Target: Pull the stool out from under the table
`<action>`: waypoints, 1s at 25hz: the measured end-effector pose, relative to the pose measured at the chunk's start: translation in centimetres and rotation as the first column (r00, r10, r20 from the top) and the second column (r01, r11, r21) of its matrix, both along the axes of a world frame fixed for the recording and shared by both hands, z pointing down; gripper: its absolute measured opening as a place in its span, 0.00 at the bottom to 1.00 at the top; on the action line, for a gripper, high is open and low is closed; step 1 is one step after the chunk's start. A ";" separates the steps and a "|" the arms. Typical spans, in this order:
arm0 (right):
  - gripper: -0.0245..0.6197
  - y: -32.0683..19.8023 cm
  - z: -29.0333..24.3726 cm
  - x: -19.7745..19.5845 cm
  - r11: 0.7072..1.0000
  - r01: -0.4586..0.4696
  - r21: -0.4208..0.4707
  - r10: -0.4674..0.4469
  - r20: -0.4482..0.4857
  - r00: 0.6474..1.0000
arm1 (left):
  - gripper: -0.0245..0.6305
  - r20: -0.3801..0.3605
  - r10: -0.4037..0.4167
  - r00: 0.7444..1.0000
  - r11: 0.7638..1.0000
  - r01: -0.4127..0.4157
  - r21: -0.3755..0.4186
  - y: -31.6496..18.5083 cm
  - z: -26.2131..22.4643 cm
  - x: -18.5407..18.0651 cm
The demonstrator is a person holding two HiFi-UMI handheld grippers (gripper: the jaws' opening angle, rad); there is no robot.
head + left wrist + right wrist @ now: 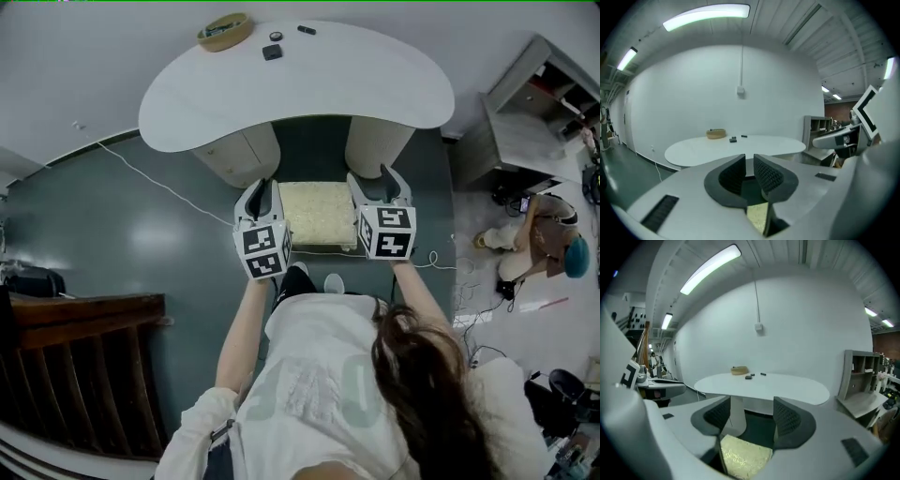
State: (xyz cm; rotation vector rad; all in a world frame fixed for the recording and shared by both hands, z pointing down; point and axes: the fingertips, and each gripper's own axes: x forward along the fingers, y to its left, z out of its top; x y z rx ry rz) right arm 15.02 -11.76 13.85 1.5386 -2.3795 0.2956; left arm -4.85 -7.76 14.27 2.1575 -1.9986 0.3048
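Observation:
A square stool with a cream cushion [317, 216] stands on the dark floor just in front of the white oval table [300, 89], between the table's two pedestals. My left gripper [267, 190] hangs above the stool's left edge and my right gripper [380, 180] above its right edge, both raised and clear of it. In the left gripper view the left gripper [749, 161] has its pads almost together, only a thin slit between them, nothing held; a corner of the cushion [757, 216] shows below. The right gripper [752, 408] stands wide open and empty above the cushion [743, 456].
A shallow bowl [225, 31] and small black items [272, 52] lie on the table's far side. A white cable [159, 180] runs across the floor at left. A grey shelf unit [534, 112] and a person [539, 244] are at right; dark wooden furniture [84, 366] is at lower left.

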 end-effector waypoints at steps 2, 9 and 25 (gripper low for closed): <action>0.48 0.6 -2.6 -0.2 0.998 -0.004 0.071 0.002 0.028 1.000 | 0.12 -0.006 -0.006 1.000 0.998 0.006 0.067 0.4 -3.5 0.6; 0.09 4.2 -8.6 0.8 0.965 -0.008 0.261 -0.014 0.084 0.996 | 0.09 0.027 -0.018 0.999 0.963 0.010 0.269 3.3 -11.8 2.3; 0.08 5.8 -8.5 3.6 0.956 -0.043 0.290 0.028 0.056 0.998 | 0.09 0.058 -0.008 0.998 0.961 -0.009 0.276 4.7 -11.6 3.5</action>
